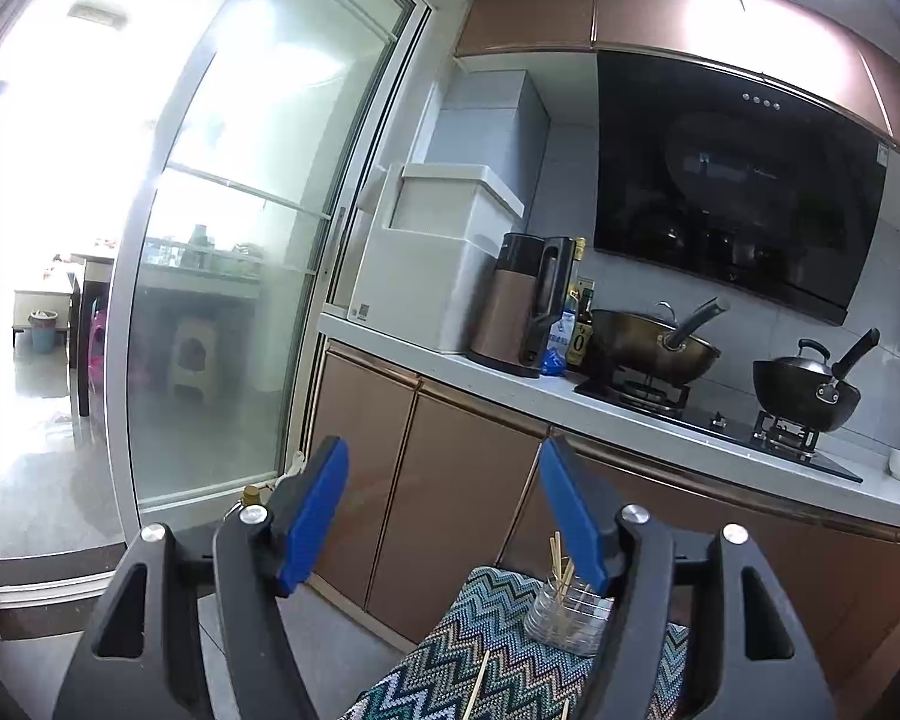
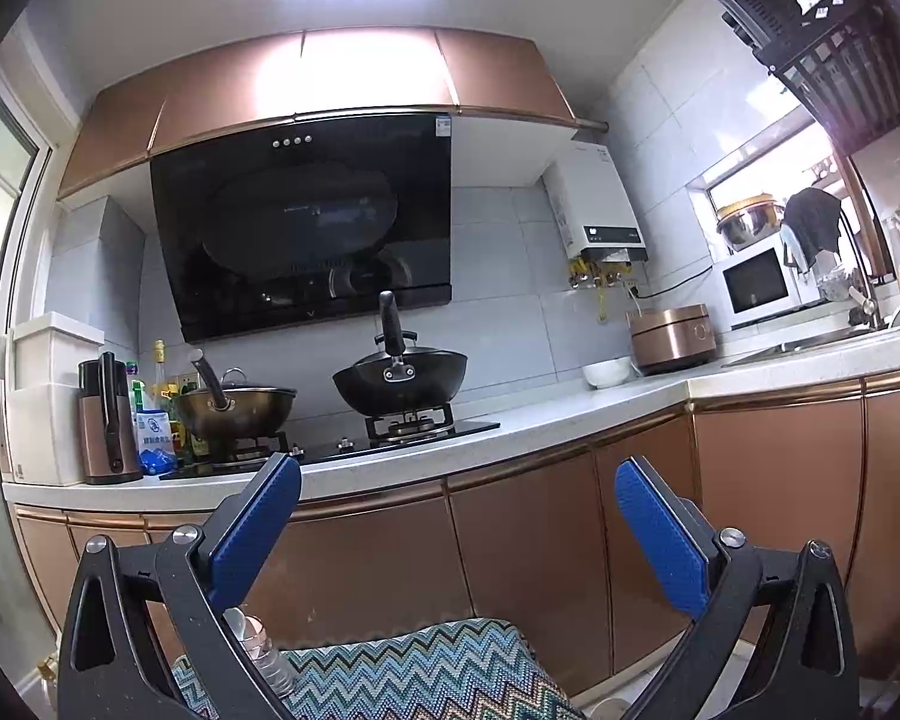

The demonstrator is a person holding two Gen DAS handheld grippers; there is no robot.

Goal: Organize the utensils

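Note:
My left gripper (image 1: 444, 480) is open and empty, held above a small table with a zigzag cloth (image 1: 480, 654). A clear glass jar (image 1: 564, 615) stands on the cloth below the right blue finger (image 1: 570, 516) and holds a few thin wooden sticks (image 1: 557, 564). More loose sticks (image 1: 480, 684) lie on the cloth nearer to me. My right gripper (image 2: 459, 507) is open and empty above the same zigzag cloth (image 2: 414, 672). A clear ribbed object (image 2: 264, 654) shows by its left finger.
A kitchen counter (image 2: 510, 426) runs across with brown cabinet doors (image 2: 522, 546) under it. Two woks (image 2: 399, 378) sit on the gas hob, a kettle (image 1: 525, 306) and bottles at the left. A glass sliding door (image 1: 240, 270) is at the left.

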